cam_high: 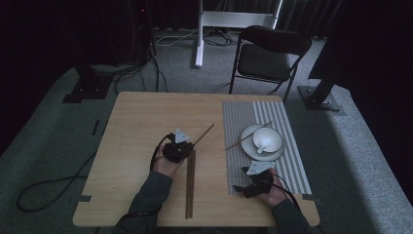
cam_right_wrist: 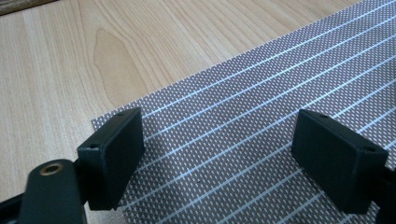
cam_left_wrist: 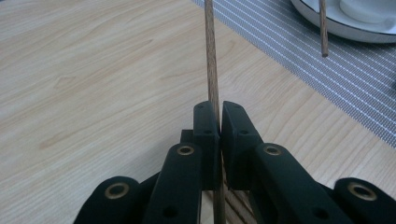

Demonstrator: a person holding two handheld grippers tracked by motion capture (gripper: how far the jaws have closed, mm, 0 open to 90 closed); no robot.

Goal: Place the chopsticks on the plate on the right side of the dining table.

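My left gripper is shut on a brown wooden chopstick near the middle of the wooden table. The stick slants away toward the far right, lifted off the wood. Two more chopsticks lie side by side on the table just beneath and behind that gripper. Another chopstick leans on the white plate. My right gripper hangs open over the near left corner of the striped grey placemat, with nothing between its fingers.
On the plate stands a white bowl with a white spoon in it. A black folding chair stands beyond the table's far edge. Cables trail over the grey carpet to the left.
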